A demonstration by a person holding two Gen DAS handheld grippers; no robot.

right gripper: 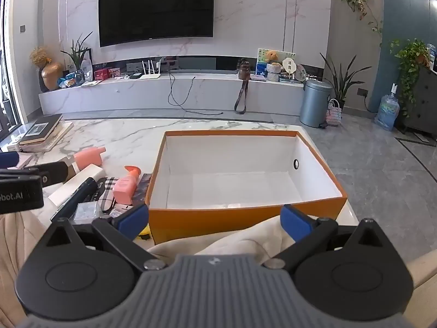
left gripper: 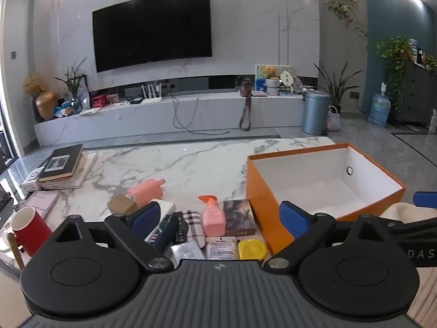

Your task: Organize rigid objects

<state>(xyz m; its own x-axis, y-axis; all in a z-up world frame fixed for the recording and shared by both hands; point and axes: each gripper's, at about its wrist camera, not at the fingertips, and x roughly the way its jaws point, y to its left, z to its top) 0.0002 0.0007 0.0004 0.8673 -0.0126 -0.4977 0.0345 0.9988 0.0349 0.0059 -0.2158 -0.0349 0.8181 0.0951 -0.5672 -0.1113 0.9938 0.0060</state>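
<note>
Both my left tongs [left gripper: 220, 216] and right tongs [right gripper: 214, 218] hung spread; pink spray bottle [left gripper: 213, 216] between the left's pads, orange box [right gripper: 245, 218] ahead of the right.

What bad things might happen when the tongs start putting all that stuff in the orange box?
The pink spray bottle stands upright in a tight cluster beside a small picture box and sachets; reaching in may topple it. The red mug sits near the table's left edge, so a sweeping left tongs might knock it off. The orange box is light cardboard and may slide if bumped.
</note>
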